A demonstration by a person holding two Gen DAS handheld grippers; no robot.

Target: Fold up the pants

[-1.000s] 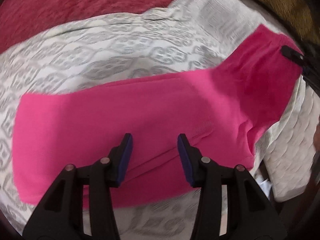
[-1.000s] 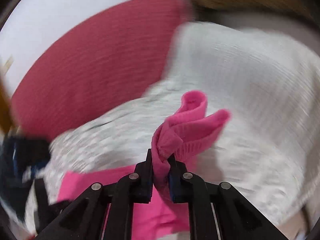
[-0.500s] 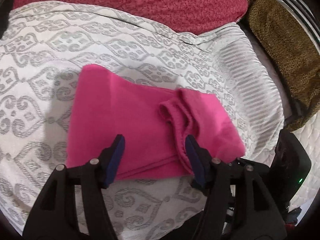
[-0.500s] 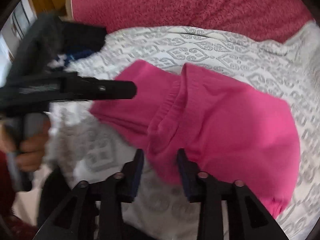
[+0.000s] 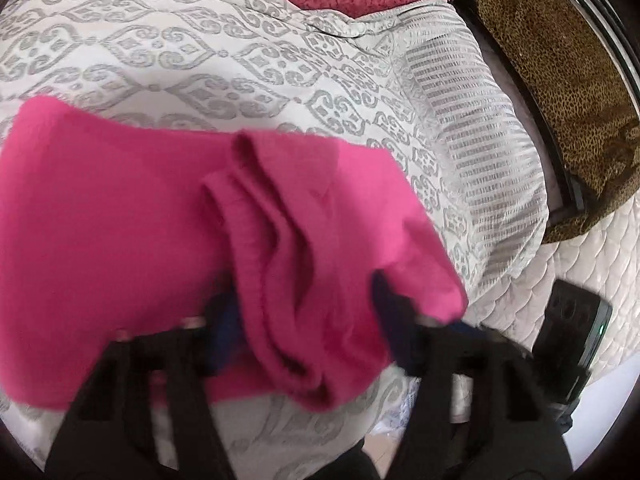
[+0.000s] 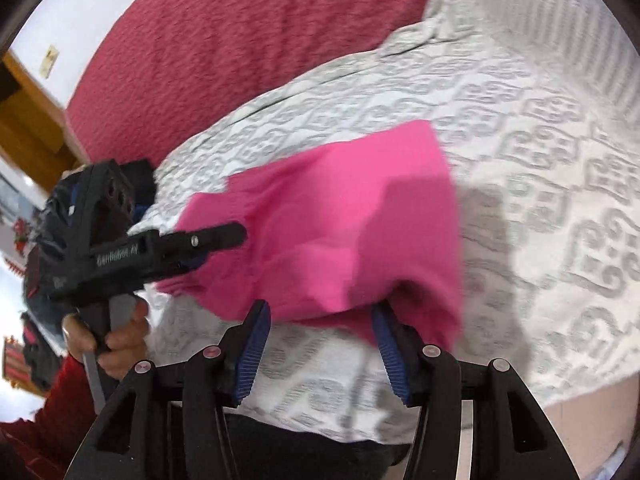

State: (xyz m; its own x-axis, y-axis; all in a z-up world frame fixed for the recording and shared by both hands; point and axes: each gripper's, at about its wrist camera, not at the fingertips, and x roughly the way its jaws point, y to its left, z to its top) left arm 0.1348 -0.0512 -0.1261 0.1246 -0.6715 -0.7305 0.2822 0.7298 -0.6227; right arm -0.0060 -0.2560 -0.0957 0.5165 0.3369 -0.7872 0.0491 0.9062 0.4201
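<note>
The pink pants (image 5: pixel 120 208) lie folded over on the patterned white bedspread (image 5: pixel 208 52). A bunched folded end (image 5: pixel 312 280) sits between the open jaws of my left gripper (image 5: pixel 304 320), whose fingers are partly hidden by the cloth. In the right wrist view the pants (image 6: pixel 340 220) lie just ahead of my right gripper (image 6: pixel 320 336), which is open and empty, its right finger tucked at the cloth's edge. The left gripper (image 6: pixel 160 248) shows there at the left, reaching onto the pants.
A red blanket (image 6: pixel 248 28) covers the far part of the bed. A leopard-print cloth (image 5: pixel 560 80) lies at the right edge, with a black device (image 5: pixel 576 332) below it. Wooden furniture (image 6: pixel 28 120) stands at the far left.
My right gripper let go of the waistband after folding it over and has opened wider. My left gripper moved in so the folded end now lies between its jaws.
</note>
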